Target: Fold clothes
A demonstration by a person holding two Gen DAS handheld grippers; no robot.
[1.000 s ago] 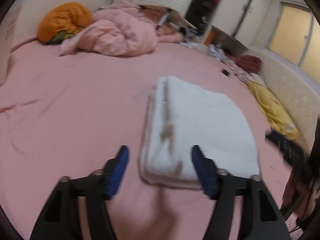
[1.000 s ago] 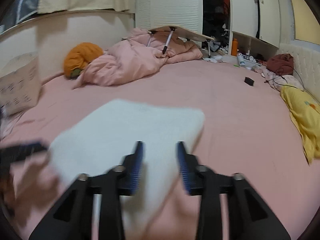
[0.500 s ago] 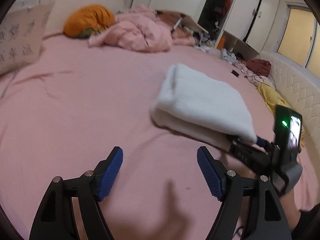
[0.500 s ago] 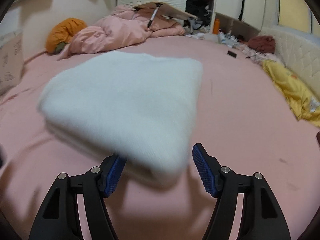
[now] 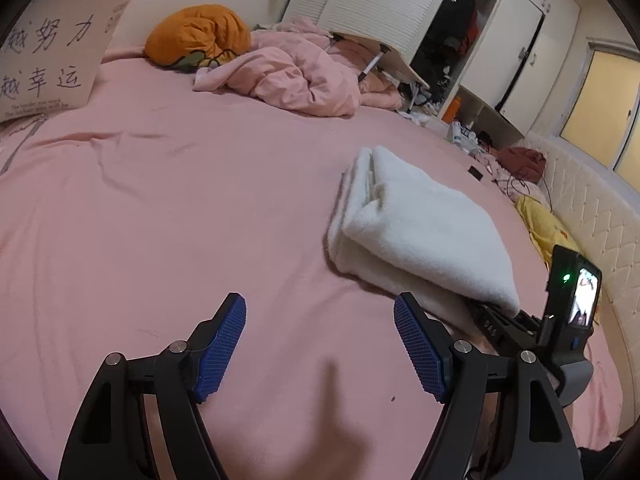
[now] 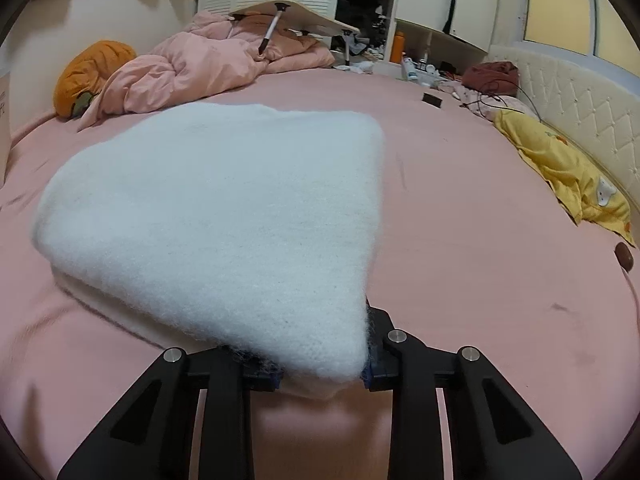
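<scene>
A folded white fleecy garment (image 5: 416, 224) lies on the pink bed sheet (image 5: 180, 200). My left gripper (image 5: 320, 344) is open and empty, hovering over bare sheet to the left of the garment's near corner. My right gripper (image 6: 322, 364) has slid under the garment's near edge (image 6: 224, 216); its blue fingers are mostly hidden by the fabric and appear closed on that edge, which is lifted a little. The right gripper also shows in the left wrist view (image 5: 532, 328), tucked under the garment.
A crumpled pink duvet (image 5: 296, 72) and an orange cushion (image 5: 198, 36) lie at the far side, with a tilted lap table (image 6: 296, 16) on the duvet. A yellow garment (image 6: 568, 168) lies by the padded bed edge (image 6: 576, 92) on the right. A printed pillow (image 5: 52, 48) stands far left.
My right gripper went from open in front of the garment to pushed under its near edge and closed. My left gripper backed off to the left and stayed open.
</scene>
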